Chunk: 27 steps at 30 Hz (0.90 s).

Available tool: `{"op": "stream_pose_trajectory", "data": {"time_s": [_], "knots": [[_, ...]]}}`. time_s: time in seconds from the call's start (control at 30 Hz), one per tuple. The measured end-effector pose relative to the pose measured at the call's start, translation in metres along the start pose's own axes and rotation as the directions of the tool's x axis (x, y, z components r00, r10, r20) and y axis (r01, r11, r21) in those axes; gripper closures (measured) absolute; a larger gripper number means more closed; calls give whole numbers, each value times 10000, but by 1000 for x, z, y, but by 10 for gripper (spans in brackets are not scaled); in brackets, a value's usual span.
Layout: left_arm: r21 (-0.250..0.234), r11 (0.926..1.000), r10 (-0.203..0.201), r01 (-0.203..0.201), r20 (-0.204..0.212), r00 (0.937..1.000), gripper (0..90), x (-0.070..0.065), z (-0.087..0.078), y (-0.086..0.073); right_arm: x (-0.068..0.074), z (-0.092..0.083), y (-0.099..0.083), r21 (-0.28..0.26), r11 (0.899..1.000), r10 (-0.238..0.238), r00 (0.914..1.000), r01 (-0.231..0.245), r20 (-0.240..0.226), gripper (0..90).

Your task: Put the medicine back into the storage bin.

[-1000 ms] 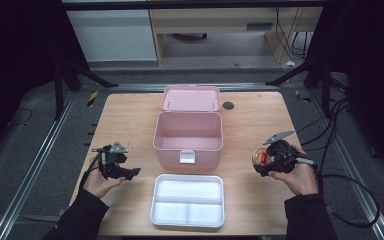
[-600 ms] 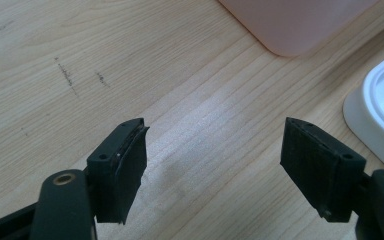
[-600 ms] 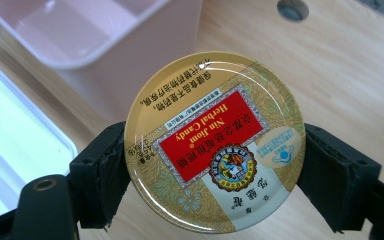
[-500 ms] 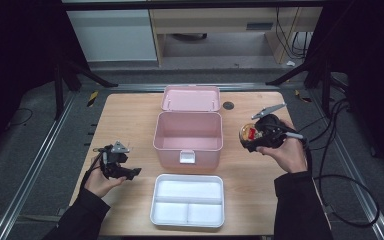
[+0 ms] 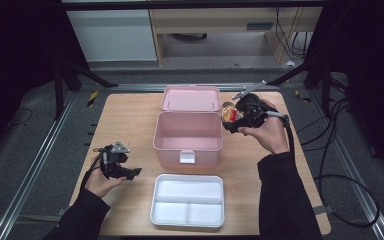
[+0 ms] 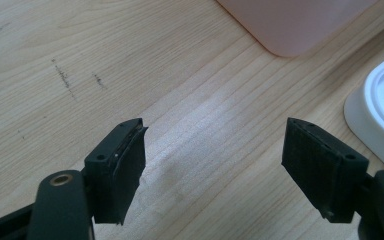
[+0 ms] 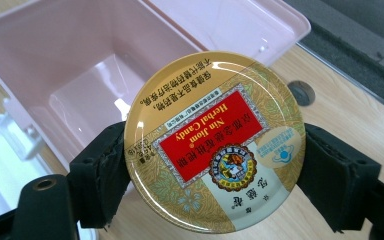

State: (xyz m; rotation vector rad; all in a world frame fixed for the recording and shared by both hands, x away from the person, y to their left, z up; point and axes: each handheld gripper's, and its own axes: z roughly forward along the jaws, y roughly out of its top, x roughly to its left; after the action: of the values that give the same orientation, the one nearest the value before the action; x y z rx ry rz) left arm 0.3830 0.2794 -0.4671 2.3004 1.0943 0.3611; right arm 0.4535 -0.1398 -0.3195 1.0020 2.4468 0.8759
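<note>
Tabletop (image 5: 130,120) of pale wood stood amid dark flooring, with a cabinet behind. We saw the round candy tin (image 7: 215,142) clamped between the right gripper's (image 5: 240,116) jaws, held above the right rim of the open pink box (image 5: 188,135). The left gripper (image 6: 215,165), jaws spread and empty, rested low beside the white tray (image 5: 187,200).

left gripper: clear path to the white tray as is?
Probably yes. The left gripper is open and holds nothing, low over bare table beside the tray, with nothing between them. The pink box sits further back.
</note>
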Motion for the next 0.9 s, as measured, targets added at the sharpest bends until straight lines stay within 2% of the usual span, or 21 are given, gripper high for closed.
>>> {"op": "stream_pose_trajectory", "data": {"time_s": [0.17,0.43,0.67,0.9], "knots": [[37,10000,12,-13,22,10000,251,0,1,0,5,10,18,-114,9998,-189,9996,186,-222,206],[-19,10000,-28,28,44,10000,251,1,0,0,15,32,42,-4,9985,-545,9974,546,-480,206],[-52,10000,20,-19,64,10000,254,0,-1,1,29,54,63,269,9956,-871,9934,893,-745,206],[-68,10000,9,-9,73,10000,255,0,-2,0,42,78,79,632,9886,-1296,9857,1369,-1074,206]]}}
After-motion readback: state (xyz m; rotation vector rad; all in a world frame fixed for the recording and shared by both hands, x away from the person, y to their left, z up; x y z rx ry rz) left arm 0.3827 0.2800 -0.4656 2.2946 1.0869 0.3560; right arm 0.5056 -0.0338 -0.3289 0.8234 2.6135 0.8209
